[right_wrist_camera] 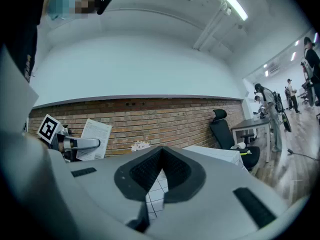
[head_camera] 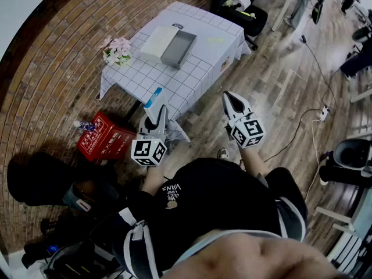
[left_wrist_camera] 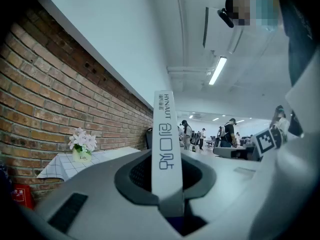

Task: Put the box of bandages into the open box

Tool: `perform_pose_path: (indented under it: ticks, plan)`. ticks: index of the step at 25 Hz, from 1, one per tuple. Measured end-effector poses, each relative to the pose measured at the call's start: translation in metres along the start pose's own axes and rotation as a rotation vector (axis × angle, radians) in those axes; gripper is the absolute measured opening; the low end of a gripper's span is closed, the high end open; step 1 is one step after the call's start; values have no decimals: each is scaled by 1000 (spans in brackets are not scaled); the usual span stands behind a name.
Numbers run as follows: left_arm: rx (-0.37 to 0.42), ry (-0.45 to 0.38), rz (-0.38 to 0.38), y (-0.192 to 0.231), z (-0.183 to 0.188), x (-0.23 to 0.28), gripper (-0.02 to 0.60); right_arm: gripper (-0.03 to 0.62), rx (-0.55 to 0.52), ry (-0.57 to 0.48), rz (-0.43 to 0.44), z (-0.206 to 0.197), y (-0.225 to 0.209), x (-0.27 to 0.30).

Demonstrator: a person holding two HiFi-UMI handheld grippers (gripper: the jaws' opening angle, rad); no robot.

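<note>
Clamping the narrow white box of bandages with blue lettering (left_wrist_camera: pixel 165 149) upright between its jaws, the left gripper (head_camera: pixel 158 112) hangs near the person. The open grey rectangular box (head_camera: pixel 179 49) sits on the far white checked tablecloth (head_camera: pixel 192 80). The right gripper (head_camera: pixel 232 102) has its jaws closed on nothing.

White bandage box (left_wrist_camera: pixel 166 149) stands upright; grey box (head_camera: pixel 177 48) open.

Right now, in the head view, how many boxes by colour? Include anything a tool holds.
White-and-grey open rectangular box on the checked tablecloth: 1
White slim bandage box with a blue end, gripped in the left tool: 1
Red rectangular box: 1
Total: 3
</note>
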State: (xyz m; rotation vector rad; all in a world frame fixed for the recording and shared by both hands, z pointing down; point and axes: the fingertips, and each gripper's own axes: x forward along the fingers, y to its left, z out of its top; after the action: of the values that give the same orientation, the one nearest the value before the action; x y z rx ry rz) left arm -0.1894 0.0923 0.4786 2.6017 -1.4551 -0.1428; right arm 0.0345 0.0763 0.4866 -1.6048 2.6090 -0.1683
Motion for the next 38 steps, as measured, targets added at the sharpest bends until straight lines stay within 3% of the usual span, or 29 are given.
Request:
perform_pose_path:
  ticks: [12,21,38]
  plan:
    - [-29,17,-16,6,-12,-1,75,-3,50,-30,15,-5,8,2]
    - [-13,40,6,4,-20,33,75,-3,40,10,50,-5,-25,26]
    - [-48,7,132,-7,-27,138,75,-3,75,88,193,-11,-116,81]
